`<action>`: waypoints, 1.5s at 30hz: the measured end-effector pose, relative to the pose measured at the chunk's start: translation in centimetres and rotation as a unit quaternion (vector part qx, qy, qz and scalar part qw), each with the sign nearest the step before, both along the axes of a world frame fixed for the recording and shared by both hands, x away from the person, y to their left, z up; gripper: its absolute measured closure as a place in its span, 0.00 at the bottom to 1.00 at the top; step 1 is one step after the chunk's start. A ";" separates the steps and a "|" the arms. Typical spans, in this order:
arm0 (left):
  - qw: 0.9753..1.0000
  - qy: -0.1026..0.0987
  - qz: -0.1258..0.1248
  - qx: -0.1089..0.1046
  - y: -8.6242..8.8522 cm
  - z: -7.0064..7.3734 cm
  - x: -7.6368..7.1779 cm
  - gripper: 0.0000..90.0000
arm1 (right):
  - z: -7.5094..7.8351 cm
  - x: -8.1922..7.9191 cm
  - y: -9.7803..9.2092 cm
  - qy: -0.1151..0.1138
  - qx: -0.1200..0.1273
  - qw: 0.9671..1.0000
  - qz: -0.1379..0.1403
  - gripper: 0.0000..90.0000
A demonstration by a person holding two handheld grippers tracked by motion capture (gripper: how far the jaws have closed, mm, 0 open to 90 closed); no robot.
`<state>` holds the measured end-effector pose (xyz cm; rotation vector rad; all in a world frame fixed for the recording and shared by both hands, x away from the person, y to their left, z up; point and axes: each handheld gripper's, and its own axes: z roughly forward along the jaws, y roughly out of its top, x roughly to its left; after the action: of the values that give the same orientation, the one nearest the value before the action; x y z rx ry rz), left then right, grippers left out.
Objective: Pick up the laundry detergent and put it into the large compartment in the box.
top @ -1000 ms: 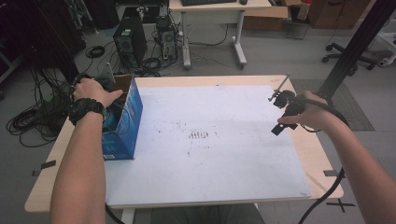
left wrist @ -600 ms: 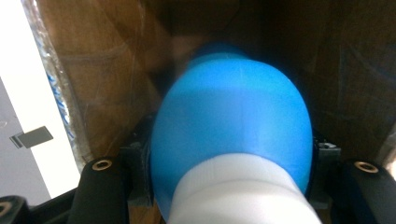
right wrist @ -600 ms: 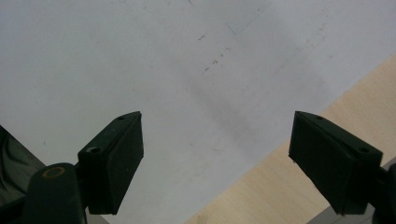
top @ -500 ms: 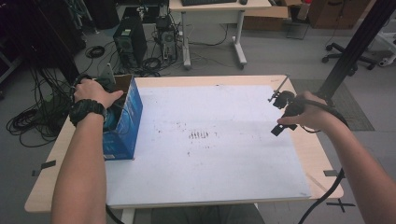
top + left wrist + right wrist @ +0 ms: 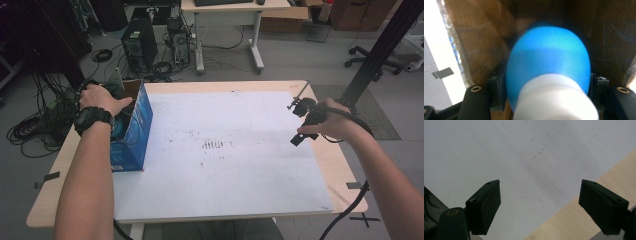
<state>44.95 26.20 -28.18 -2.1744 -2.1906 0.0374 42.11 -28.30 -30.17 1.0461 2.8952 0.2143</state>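
An open blue cardboard box (image 5: 134,131) stands at the table's left edge. The person's left hand (image 5: 100,98) reaches down into it, hiding the gripper it holds. In the left gripper view, my left gripper (image 5: 547,83) is inside the brown box interior (image 5: 474,37), shut on a rounded blue object with a white end (image 5: 549,62) that sits between the jaws. My right gripper (image 5: 301,121) hovers over the right side of the white sheet (image 5: 225,175). Its jaws (image 5: 540,187) stand wide open with nothing between them.
The white sheet (image 5: 499,150) covers most of the wooden table (image 5: 345,170) and has dark smudges (image 5: 214,145) at its middle. Cables, computer towers (image 5: 137,42) and a desk stand on the floor beyond the far edge. A black post (image 5: 375,55) rises at the right.
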 end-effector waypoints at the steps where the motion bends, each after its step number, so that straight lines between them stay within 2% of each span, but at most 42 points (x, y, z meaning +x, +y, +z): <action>1: 1.000 -0.002 0.000 0.000 0.0 0.0 0.0 0.37 | 0.0 0.0 0.0 0.000 0.000 1.000 0.001 0.20; 27: 1.000 -0.008 0.001 0.001 -0.2 1.3 -0.7 0.29 | 0.3 -0.3 -0.1 -0.004 0.005 1.000 0.001 0.20; 45: 1.000 -0.025 0.003 0.008 -0.3 3.9 -1.3 0.25 | 0.5 -0.4 0.0 -0.006 0.006 1.000 0.002 0.20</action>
<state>43.67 25.92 -24.32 -2.1821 -2.2155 -0.0342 41.74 -28.34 -29.68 1.0379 2.8896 0.2366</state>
